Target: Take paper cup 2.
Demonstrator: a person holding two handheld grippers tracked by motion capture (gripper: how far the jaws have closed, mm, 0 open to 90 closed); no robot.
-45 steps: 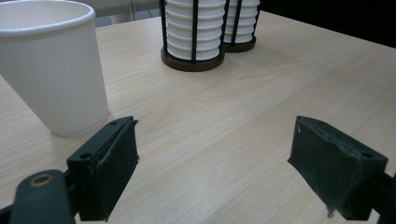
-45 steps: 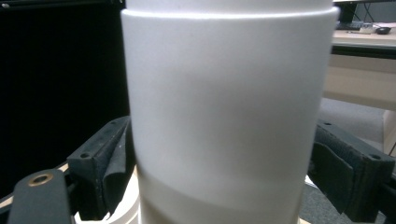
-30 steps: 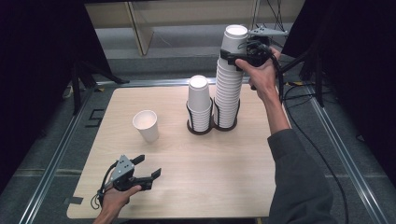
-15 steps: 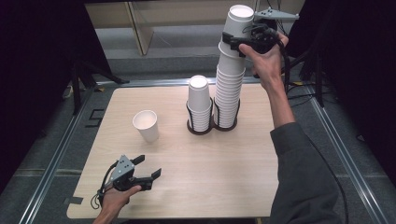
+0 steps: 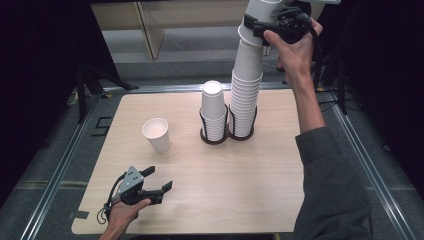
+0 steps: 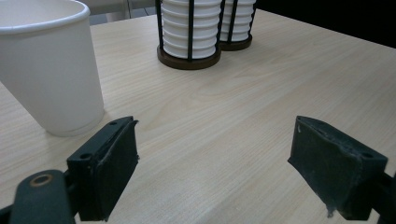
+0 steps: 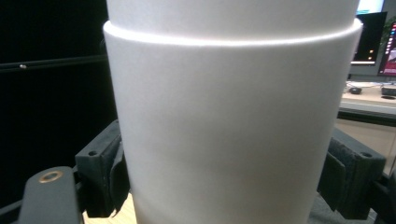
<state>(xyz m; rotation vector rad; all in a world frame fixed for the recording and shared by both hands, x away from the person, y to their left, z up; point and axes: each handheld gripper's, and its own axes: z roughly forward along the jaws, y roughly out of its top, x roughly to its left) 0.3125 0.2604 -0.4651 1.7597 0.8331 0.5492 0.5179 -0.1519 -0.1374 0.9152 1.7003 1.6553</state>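
Cups in short stack (image 5: 214,107) and lone cup (image 5: 156,134) at nine o'clock of tall stack (image 5: 247,65). Standing upright, leaning slightly toward one o'clock, squeezed tight by right gripper (image 5: 260,29). Left gripper (image 5: 159,181) open, empty.

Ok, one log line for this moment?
right tongs: shut on cup high in tall stack | left tongs: open, empty | single cup: upright on table

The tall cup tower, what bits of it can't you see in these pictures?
- High view: the top of the lifted cups is cut off by the picture's upper edge.
- High view: the right gripper and hand cover their sides, so they can't be counted.
- Right gripper view: the held cup is so close that its top and bottom run off the edges.
- Left gripper view: the tall stack is cut off by the top edge.
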